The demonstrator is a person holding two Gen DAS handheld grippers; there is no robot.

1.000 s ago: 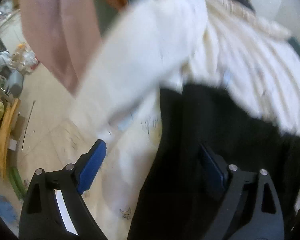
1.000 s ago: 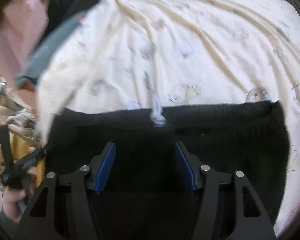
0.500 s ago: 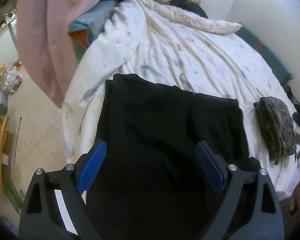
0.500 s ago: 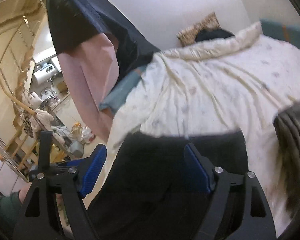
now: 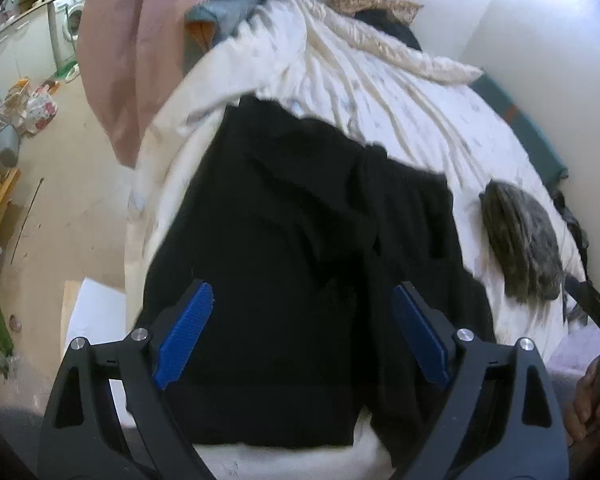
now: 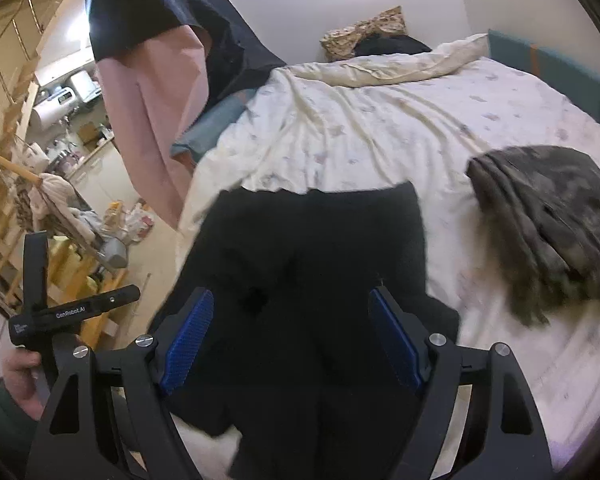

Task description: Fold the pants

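The black pants point(image 5: 300, 220) lie spread on the cream patterned bedding point(image 5: 400, 120), running from the near edge of the bed away from me, with a lengthwise ridge down the middle. My left gripper point(image 5: 302, 332) hovers above their near end, open, with nothing between its blue pads point(image 5: 184, 336). In the right wrist view the pants point(image 6: 312, 248) lie below my right gripper point(image 6: 292, 336), which is also open and holds nothing. The left gripper's black body point(image 6: 72, 312) shows at the left, held in a hand point(image 6: 20, 368).
A folded grey mottled garment point(image 6: 548, 220) lies on the bed right of the pants. A pink cloth point(image 6: 152, 100) and a dark one hang at the bed's left side. The floor point(image 5: 60, 200) on the left holds bags and wooden furniture. A wall borders the bed behind and right.
Both grippers have drawn back and risen from the pants, so more of the bed shows. The right jaws have spread wider. The pants stay on the bedding.
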